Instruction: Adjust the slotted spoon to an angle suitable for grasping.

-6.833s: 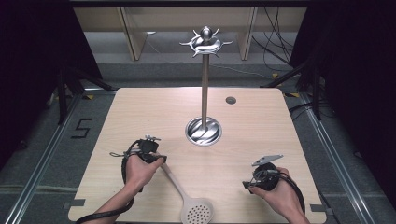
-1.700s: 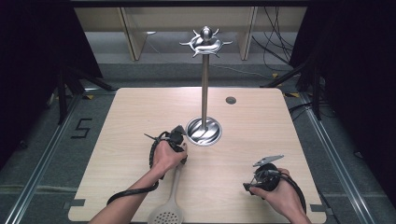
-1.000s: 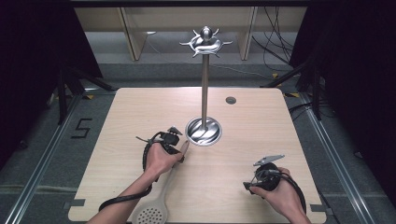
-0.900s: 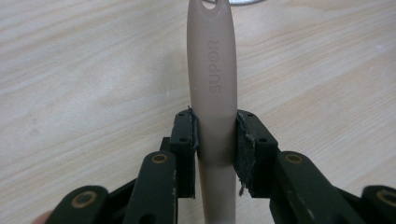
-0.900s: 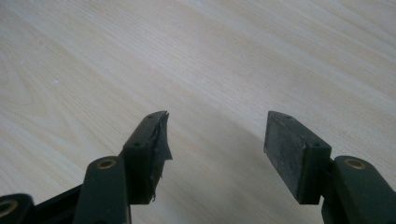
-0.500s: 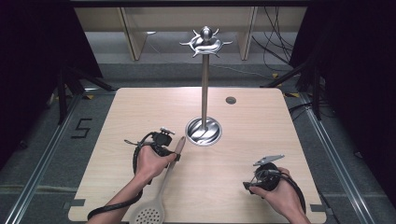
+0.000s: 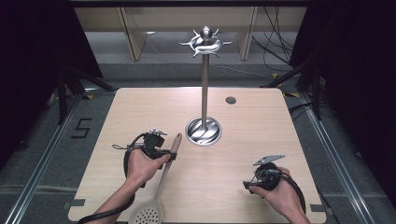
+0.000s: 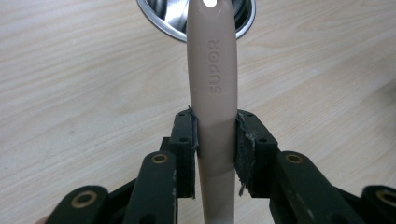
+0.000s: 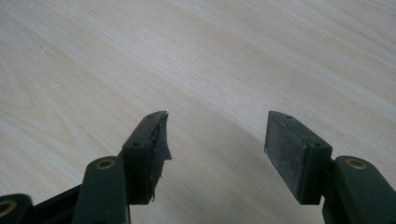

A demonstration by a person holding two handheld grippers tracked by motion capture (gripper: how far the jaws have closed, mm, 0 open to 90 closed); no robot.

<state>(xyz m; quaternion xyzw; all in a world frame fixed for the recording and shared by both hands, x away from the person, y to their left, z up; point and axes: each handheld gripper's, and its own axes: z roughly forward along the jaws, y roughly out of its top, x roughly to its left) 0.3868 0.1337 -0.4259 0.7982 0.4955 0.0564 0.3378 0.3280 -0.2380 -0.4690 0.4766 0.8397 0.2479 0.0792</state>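
Left hand-held gripper [image 8: 215,135] pinches the slotted spoon [image 7: 161,184] by its beige handle, hanging-hole end aimed at the steel rack [image 7: 204,88] near mid-counter [image 7: 261,116], likely lining up a hook, while the right hand-held gripper [image 9: 215,135] waits spread and empty.

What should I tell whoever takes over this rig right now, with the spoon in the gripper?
Left gripper: shut on the beige plastic slotted spoon, gripping its handle; perforated head toward the table's near edge, handle tip with hanging hole toward the stand.
Right gripper: open, empty, over bare wood.
Tall steel utensil stand: mid-table, hooks bare.
Done: spoon gripped.
Left: probably hanging it on a hook.
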